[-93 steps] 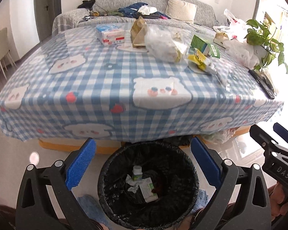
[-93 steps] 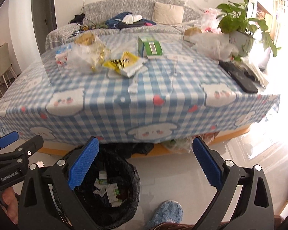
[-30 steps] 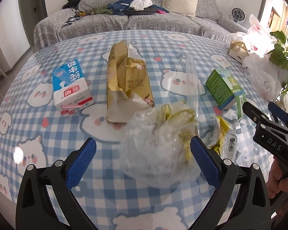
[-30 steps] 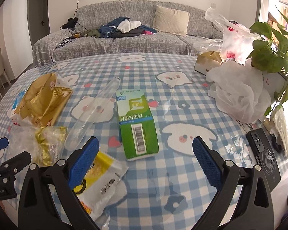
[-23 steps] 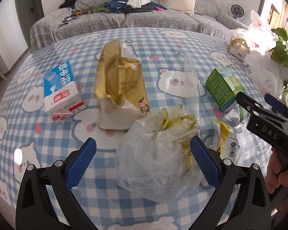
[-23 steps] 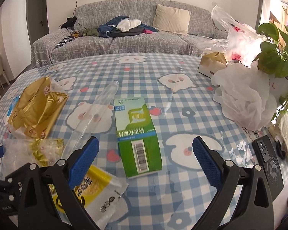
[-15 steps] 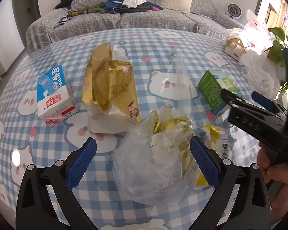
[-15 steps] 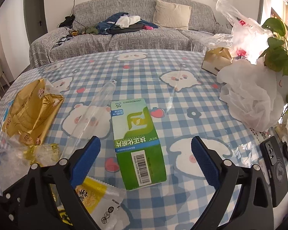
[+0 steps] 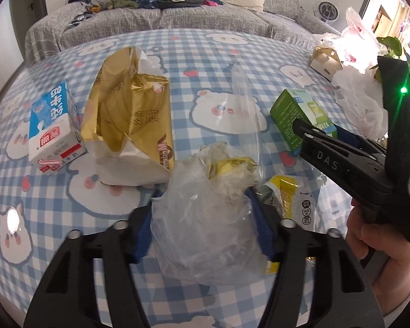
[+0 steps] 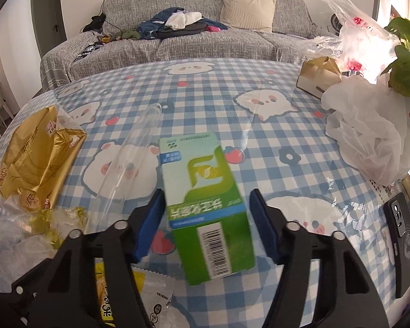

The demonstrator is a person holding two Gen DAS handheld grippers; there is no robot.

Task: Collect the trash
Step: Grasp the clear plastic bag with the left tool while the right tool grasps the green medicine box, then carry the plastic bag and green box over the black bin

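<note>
Both grippers closing | left [image 9: 202, 218] around clear bag [image 9: 205, 224] | right [image 10: 207, 221] around green box [image 10: 205, 199] | checked tablecloth [image 10: 259, 82], grey sofa [image 10: 205, 38]

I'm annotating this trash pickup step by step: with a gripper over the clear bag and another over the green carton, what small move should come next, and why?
Probably finish closing both, then lift. The left gripper has its closing jaws around the crumpled clear plastic bag; the right gripper is closing astride the green carton, with a gap still showing on its right side. Both items still lie on the checked tablecloth.
</note>
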